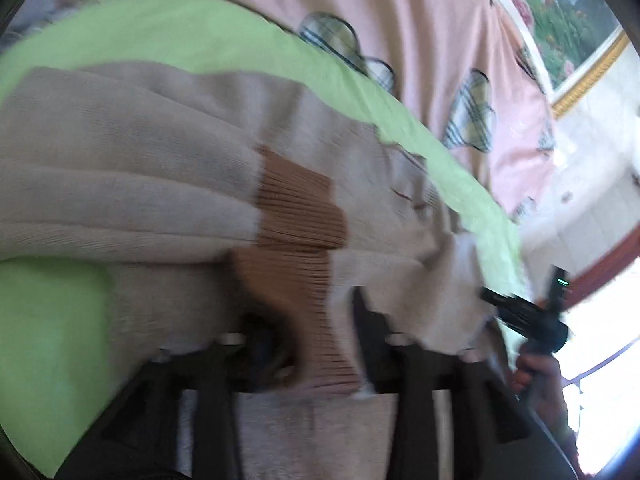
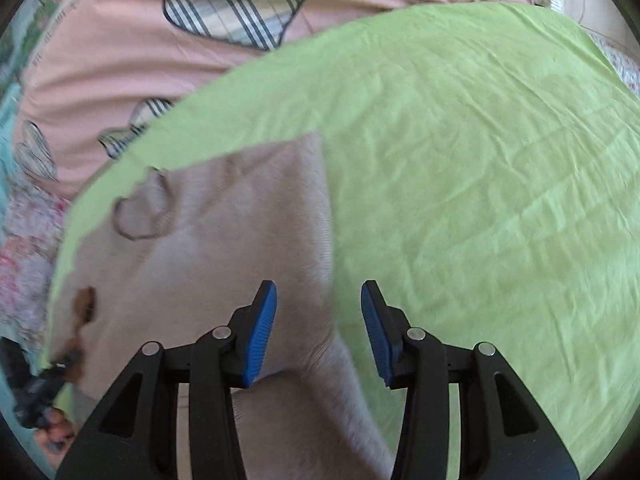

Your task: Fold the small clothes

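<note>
A beige knit sweater [image 1: 132,168] with brown ribbed cuffs [image 1: 300,208] lies on a green cloth [image 1: 180,36]. My left gripper [image 1: 304,320] stands open low in the left wrist view. One brown cuff is draped loosely between its fingers and hides the left fingertip. In the right wrist view my right gripper [image 2: 320,320] is open, its blue pads [image 2: 262,332] apart above the sweater's [image 2: 224,240] right edge, with nothing pinched. The right gripper [image 1: 524,312] and the hand holding it also show at the sweater's right end in the left wrist view.
The green cloth [image 2: 480,160] covers a pink bedsheet [image 2: 120,60] printed with plaid hearts. A gold-framed picture [image 1: 568,12] stands beyond the bed. Floral fabric [image 2: 28,248] lies at the left. The left gripper [image 2: 40,384] and a hand sit at the lower left.
</note>
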`<state>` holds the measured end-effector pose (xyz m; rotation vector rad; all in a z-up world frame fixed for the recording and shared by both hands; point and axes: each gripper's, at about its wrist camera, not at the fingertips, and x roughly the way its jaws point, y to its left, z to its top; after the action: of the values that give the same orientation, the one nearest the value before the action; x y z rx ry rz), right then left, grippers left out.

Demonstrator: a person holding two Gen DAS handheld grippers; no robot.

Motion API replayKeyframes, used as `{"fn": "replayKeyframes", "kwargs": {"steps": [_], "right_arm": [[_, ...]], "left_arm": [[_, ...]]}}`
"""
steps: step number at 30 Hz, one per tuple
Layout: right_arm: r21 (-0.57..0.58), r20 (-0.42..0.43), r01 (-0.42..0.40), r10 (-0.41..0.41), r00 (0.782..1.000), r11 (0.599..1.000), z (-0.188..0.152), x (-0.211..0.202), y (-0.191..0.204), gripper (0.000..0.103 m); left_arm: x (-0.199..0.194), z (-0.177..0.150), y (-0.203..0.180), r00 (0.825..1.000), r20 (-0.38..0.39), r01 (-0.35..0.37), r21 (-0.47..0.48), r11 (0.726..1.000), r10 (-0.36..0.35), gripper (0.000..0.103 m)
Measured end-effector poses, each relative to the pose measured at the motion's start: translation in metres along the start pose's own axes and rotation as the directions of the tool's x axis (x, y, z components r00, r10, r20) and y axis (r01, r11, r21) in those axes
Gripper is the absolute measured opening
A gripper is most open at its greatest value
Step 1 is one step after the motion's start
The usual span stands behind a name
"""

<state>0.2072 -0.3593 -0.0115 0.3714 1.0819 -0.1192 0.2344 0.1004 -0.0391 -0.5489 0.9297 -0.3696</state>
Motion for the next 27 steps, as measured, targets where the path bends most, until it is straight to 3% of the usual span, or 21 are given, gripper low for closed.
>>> {"fn": "replayKeyframes", "kwargs": {"steps": [2, 3, 4, 5, 9, 10, 12, 16, 18, 21, 24, 27], "right_arm": [[-0.026, 0.012, -0.003, 0.004, 1.0, 1.0, 0.001, 0.007, 0.002, 0.045], [-0.043, 0.011, -0.006, 0.006, 1.0, 0.999, 0.001, 0.008, 0.005, 0.044], [-0.055, 0.005, -0.026, 0.026, 1.0, 0.998, 0.001, 0.009, 0.006, 0.022], [-0.053, -0.003, -0.049, 0.049, 0.999, 0.997, 0.0, 0.008, 0.007, 0.011], [-0.036, 0.065, -0.053, 0.055, 0.996, 0.998, -0.002, -0.009, -0.003, 0.011], [-0.029, 0.068, -0.052, 0.054, 0.996, 0.998, -0.004, -0.01, -0.006, 0.011], [-0.034, 0.053, -0.041, 0.042, 0.998, 0.999, -0.007, -0.005, -0.008, 0.011], [-0.031, 0.039, -0.022, 0.023, 0.999, 0.999, -0.009, 0.001, -0.003, 0.011], [-0.003, 0.038, -0.038, 0.038, 0.999, 0.999, -0.009, 0.0, -0.006, 0.012], [0.034, 0.042, -0.046, 0.044, 0.998, 0.998, -0.01, -0.005, -0.008, 0.02], [0.048, 0.088, -0.071, 0.066, 0.994, 0.996, -0.019, -0.025, -0.006, 0.021], [0.043, 0.109, -0.128, 0.123, 0.986, 0.991, -0.034, -0.042, 0.001, 0.025]], "left_arm": [[0.011, 0.005, -0.008, 0.999, -0.028, -0.029, 0.056, 0.998, 0.031, 0.048], [0.014, 0.007, -0.015, 0.999, -0.025, -0.039, 0.085, 0.996, 0.041, 0.029], [0.019, 0.007, -0.022, 0.998, -0.022, -0.05, 0.125, 0.991, 0.053, 0.007], [0.02, 0.008, -0.032, 0.995, -0.01, -0.093, 0.169, 0.981, 0.096, 0.003], [-0.019, 0.001, -0.048, 0.976, 0.191, -0.139, 0.182, 0.973, 0.104, 0.003], [-0.022, -0.002, -0.044, 0.971, 0.203, -0.161, 0.178, 0.971, 0.124, 0.003], [-0.012, -0.004, -0.034, 0.971, 0.162, -0.201, 0.169, 0.965, 0.174, 0.003], [0.007, -0.007, -0.009, 0.978, 0.053, -0.207, 0.108, 0.972, 0.203, 0.009], [0.003, -0.006, -0.007, 0.976, 0.065, -0.211, 0.085, 0.974, 0.206, 0.018], [-0.011, -0.009, -0.007, 0.969, 0.088, -0.237, 0.091, 0.967, 0.229, 0.021], [-0.026, -0.019, -0.002, 0.963, 0.095, -0.26, 0.083, 0.962, 0.252, 0.029], [-0.043, -0.03, 0.008, 0.96, 0.103, -0.268, 0.052, 0.962, 0.262, 0.029]]}}
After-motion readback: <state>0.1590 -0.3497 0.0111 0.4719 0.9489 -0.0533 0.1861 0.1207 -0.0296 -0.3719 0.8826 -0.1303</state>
